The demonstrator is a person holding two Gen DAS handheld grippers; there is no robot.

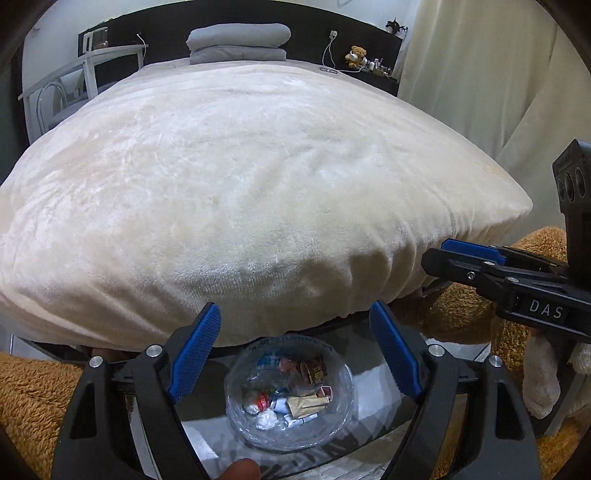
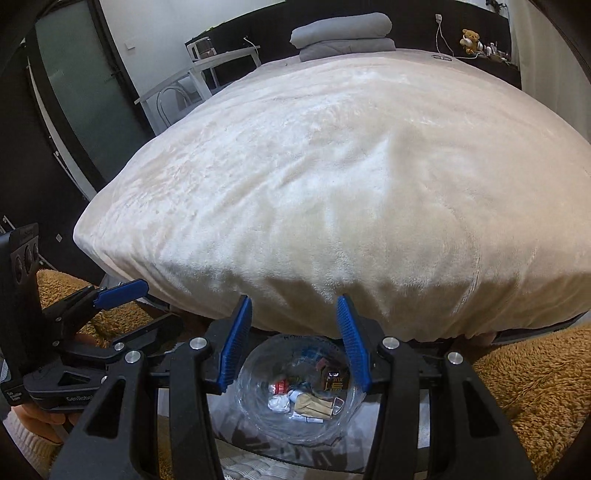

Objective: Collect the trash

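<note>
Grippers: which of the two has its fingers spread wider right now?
The left gripper. Its blue fingers stand wider than the glass bowl of wrappers below; the right gripper has a narrower gap. Both are empty.

The setting is a bedroom in a home. A wide bed [image 1: 258,166] covered by a cream plush blanket fills most of both views. Folded grey bedding [image 1: 238,42] is stacked at the head end, against a dark headboard [image 1: 166,29]. A small teddy bear [image 1: 357,55] sits on the ledge beside the headboard, near a white charger cable [image 1: 327,55] hanging from a wall socket. Pale curtains [image 1: 461,74] hang at one side. A white metal chair frame [image 2: 184,88] stands beside the bed, near a frosted glass door [image 2: 85,92]. A shaggy tan rug [image 2: 535,376] covers the floor at the foot of the bed.
</note>
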